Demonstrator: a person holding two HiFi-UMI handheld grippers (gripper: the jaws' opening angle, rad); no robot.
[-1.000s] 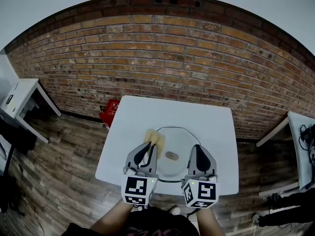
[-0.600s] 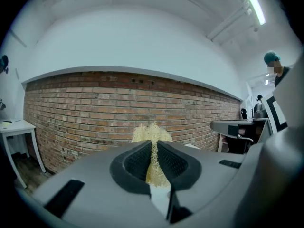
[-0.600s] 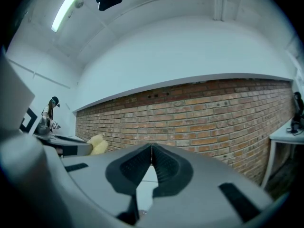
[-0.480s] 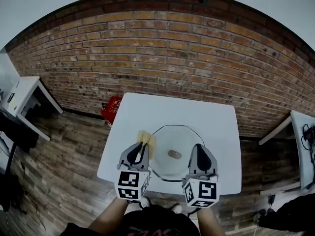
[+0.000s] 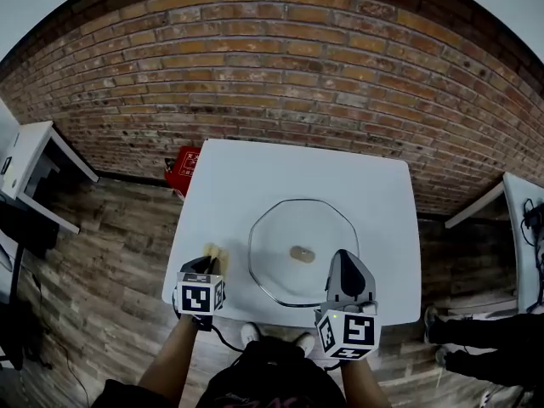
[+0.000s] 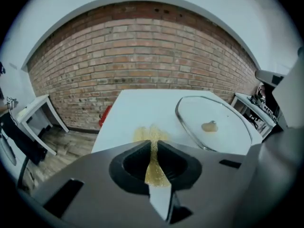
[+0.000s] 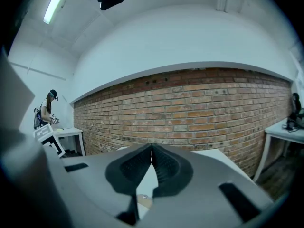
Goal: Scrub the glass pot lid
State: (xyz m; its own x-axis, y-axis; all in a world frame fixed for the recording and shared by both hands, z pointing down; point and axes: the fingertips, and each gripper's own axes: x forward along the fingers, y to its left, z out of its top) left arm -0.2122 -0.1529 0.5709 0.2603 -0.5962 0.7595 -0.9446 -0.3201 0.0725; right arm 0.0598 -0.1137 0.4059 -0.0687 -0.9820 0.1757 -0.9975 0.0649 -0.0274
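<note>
One white table (image 5: pixel 255 177) stood in the middle. On it lay one glass pot lid (image 5: pixel 303 266). One yellow sponge (image 5: pixel 212 252) was at its left edge. Two grippers were at its near edge: the left gripper (image 5: pixel 208 262) and the right gripper (image 5: pixel 342 257). One red object (image 5: pixel 181 171) sat on the floor by its far left corner. Two side tables flanked it, one left (image 5: pixel 34 164) and one right (image 5: pixel 520 219).

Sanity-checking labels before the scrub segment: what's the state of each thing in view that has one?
glass pot lid: lying flat on the table, not in either gripper.
yellow scrub pad: pinched edge-on in the left gripper, free end sticking out past the jaws, off the lid to its left.
left gripper: shut on the yellow scrub pad.
right gripper: shut, nothing between the jaws.
</note>
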